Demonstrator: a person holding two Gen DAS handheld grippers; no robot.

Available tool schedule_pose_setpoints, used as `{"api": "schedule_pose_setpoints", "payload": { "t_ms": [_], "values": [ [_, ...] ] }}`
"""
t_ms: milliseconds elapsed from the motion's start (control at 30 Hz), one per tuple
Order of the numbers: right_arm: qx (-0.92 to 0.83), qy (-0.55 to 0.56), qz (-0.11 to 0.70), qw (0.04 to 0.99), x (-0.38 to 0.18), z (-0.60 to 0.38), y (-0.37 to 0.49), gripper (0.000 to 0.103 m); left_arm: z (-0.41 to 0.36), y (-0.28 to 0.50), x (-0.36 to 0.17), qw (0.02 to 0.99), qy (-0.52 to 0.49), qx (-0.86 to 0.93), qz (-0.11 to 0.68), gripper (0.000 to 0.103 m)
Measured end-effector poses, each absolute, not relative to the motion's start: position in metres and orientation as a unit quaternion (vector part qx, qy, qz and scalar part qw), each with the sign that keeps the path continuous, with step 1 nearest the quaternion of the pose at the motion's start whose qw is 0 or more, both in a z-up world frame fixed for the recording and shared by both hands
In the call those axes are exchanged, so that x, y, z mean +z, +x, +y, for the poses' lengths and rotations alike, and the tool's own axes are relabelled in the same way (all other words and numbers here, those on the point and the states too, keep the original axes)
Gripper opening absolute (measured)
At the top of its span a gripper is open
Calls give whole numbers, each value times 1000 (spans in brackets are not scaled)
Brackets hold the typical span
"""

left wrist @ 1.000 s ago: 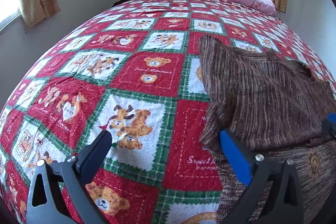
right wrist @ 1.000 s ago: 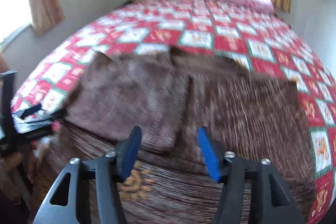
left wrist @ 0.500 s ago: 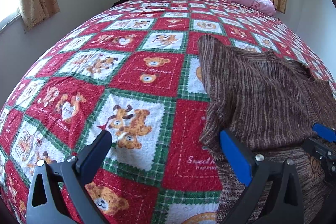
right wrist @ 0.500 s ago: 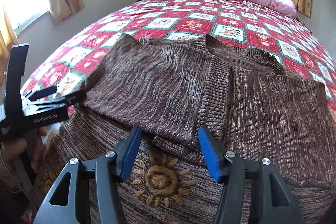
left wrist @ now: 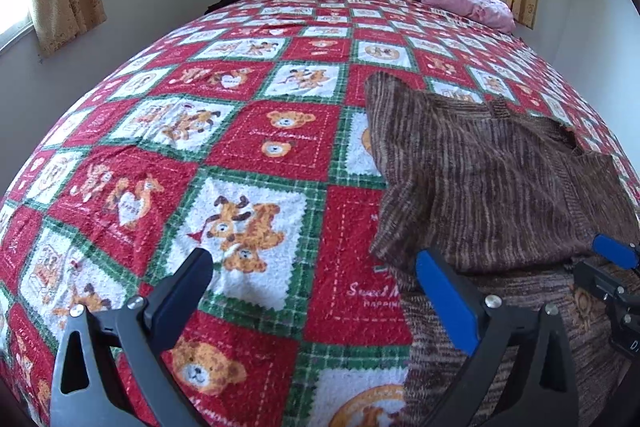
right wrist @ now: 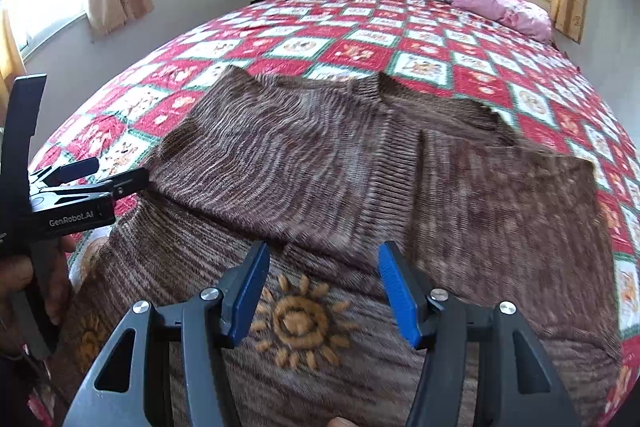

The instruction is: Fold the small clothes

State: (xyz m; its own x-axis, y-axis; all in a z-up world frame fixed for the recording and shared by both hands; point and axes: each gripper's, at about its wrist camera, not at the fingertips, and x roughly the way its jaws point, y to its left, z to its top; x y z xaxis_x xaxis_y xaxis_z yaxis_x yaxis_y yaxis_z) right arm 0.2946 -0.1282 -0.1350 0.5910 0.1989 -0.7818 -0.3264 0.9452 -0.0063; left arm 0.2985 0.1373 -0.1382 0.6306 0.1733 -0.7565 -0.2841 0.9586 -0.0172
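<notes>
My left tool [left wrist: 312, 291] hangs spread wide over the bed, nothing between its fingers; below the gap lies the red and green teddy-bear bedspread [left wrist: 256, 131]. Its blue right finger [left wrist: 444, 299] stands at the left edge of the brown striped knitted sweater [right wrist: 360, 179], though I cannot tell whether it touches the knit.

My right tool [right wrist: 322, 291] stands about half open, released and empty, over the lower part of the sweater. An embroidered orange sun [right wrist: 298, 319] on the knit shows between its fingers. I cannot tell whether the tips rest on the fabric or hover just above it.

The sweater lies spread on the bed, on the side nearer me, with both sleeves folded across its front. From the right wrist view my left tool shows at the sweater's left edge, held in my hand [right wrist: 24, 283].
</notes>
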Motion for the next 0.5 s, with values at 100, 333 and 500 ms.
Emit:
{"api": "schedule_pose_setpoints", "payload": {
  "t_ms": [100,333,500],
  "values": [
    [141,-70,419,894,-127,-139,287,58,128,288,-132,907,-60,112,402,103],
    [122,-58,420,898,-123,-161,271,58,106,269,-122,913,-47,82,398,103],
    [124,-56,426,894,-123,-173,248,58,97,252,-115,914,-52,63,398,103]
  ]
}}
